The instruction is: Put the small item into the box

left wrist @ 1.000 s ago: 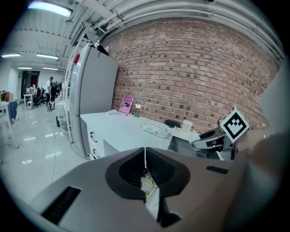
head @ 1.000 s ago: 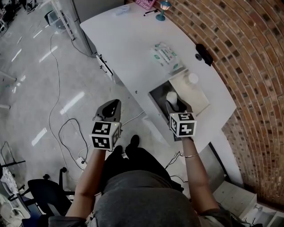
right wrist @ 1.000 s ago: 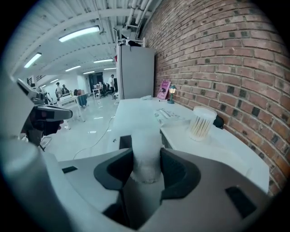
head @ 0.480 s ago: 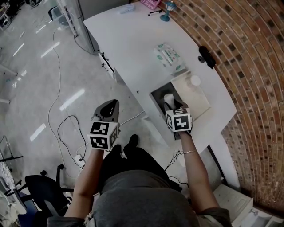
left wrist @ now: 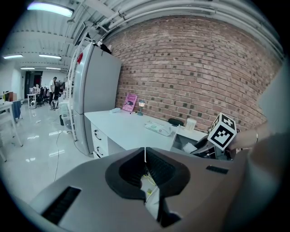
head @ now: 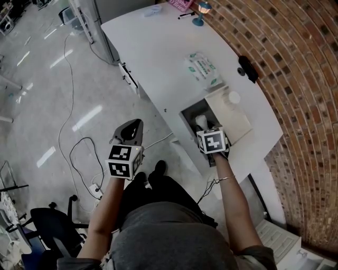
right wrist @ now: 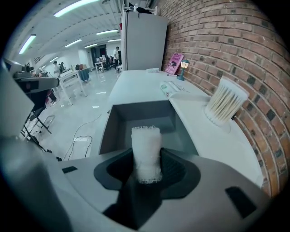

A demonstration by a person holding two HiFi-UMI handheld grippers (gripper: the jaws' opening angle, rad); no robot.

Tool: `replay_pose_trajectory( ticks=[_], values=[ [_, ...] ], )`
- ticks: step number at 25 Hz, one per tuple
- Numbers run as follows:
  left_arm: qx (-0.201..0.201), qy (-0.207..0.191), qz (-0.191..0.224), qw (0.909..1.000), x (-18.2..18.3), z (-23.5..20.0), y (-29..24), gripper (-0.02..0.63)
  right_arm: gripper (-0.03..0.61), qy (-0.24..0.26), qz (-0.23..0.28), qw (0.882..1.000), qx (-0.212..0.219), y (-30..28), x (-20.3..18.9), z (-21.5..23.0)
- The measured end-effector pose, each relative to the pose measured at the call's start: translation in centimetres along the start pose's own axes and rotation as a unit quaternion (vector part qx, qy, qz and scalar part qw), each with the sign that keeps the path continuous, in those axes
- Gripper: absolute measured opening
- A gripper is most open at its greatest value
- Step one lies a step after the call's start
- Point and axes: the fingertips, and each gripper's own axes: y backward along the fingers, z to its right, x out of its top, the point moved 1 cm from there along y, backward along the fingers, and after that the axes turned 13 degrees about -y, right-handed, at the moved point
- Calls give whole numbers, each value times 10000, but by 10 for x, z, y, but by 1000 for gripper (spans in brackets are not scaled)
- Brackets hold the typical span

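Note:
A small white ribbed roll (right wrist: 146,153) is clamped upright between the jaws of my right gripper (right wrist: 147,170), right over the open grey box (right wrist: 140,121). From the head view the same roll (head: 202,121) pokes out ahead of the right gripper (head: 206,129) above the box (head: 189,114) at the desk's near edge. My left gripper (head: 132,129) hangs over the floor, off the desk, with its jaws pressed together and nothing in them (left wrist: 145,170).
The box's white lid (head: 232,116) lies beside it with a round tub of cotton swabs (right wrist: 225,102) on it. A wipes pack (head: 203,67), a black device (head: 248,67), a small lamp (head: 200,10) and a pink book (head: 177,4) sit farther along the white desk (head: 158,52). A brick wall (head: 296,79) runs along the right.
My right gripper has moved forward with the roll, from the desk's near edge to over the box. The left gripper has stayed in place.

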Motion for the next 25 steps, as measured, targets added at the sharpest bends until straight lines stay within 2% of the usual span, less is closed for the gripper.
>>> replay_pose_trajectory(
  ticks=[14, 25],
  values=[
    [-21, 11, -29, 10000, 0, 0, -3, 26, 187, 33, -176, 9998, -49, -6, 4, 1],
    [-60, -29, -27, 10000, -2, -1, -3, 26, 193, 173, -20, 9998, -108, -2, 4, -5]
  ],
)
